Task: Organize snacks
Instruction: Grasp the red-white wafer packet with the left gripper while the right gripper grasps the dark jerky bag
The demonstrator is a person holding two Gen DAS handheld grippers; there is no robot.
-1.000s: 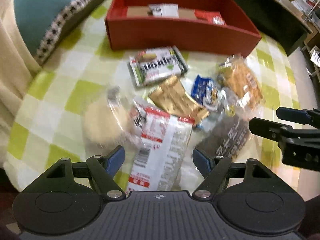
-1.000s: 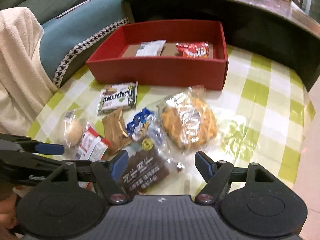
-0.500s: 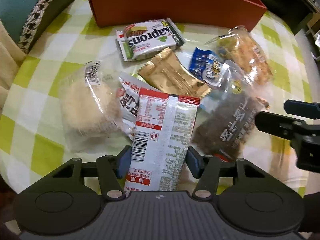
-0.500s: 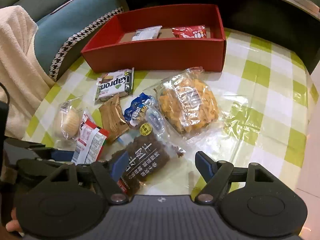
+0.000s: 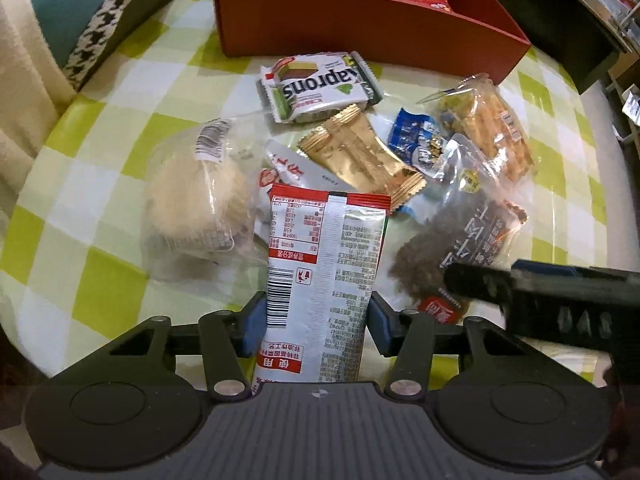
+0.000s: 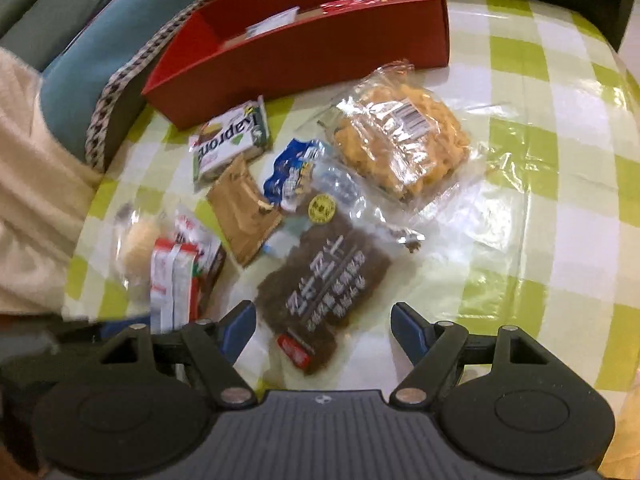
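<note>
At the near edge of the table, the left gripper (image 5: 316,320) is closing in on the red-and-white foil snack packet (image 5: 324,276); its jaws have just been narrowing and the blue pads (image 5: 253,322) are now pressing both sides of the packet, so I'm reading this as the grab step. The right gripper (image 6: 323,330) is hanging with its jaws fairly wide and nothing held, right over the dark brown clear-wrapped jerky bag (image 6: 326,276). Next move, I'm guessing, is lifting the packet clear of the pile and carrying it to the red cardboard box (image 5: 360,28) at the far edge, which already has a couple of packets in it. Crinkly foil could slip, so a firm pinch matters. The rest of the snacks are sitting in a heap between the grippers and the box. Everything's lying on a green-and-white checked tablecloth (image 6: 560,160) under glossy clear plastic, with a teal cushion (image 6: 92,64) off the left edge.
</note>
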